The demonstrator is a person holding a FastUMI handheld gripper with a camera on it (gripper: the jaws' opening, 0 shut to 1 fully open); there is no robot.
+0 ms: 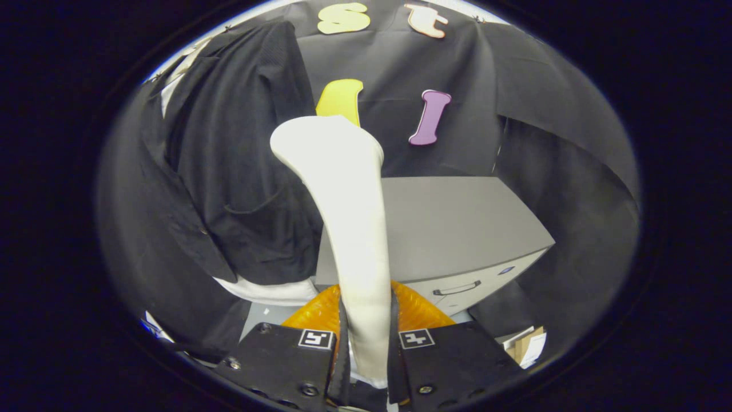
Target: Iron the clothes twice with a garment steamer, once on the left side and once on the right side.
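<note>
A white garment steamer (349, 229) stands upright between my fingers, its handle pinched by both pads of my gripper (366, 337). Its flared head rises well beyond the fingertips and faces away from me. An orange translucent part of the steamer (417, 312) bulges out on both sides just behind the fingers. A dark jacket (229, 171) over a white shirt hangs to the left of the steamer head, its lapel and pocket facing me. The steamer head sits beside the jacket's right edge; I cannot tell if they touch.
A grey cabinet (457, 229) with a drawer handle (456, 289) stands behind and to the right of the steamer. The white shirt hem (269, 290) hangs below the jacket. Black cloth covers the wall behind and to the right. Some cardboard (529, 343) lies low on the right.
</note>
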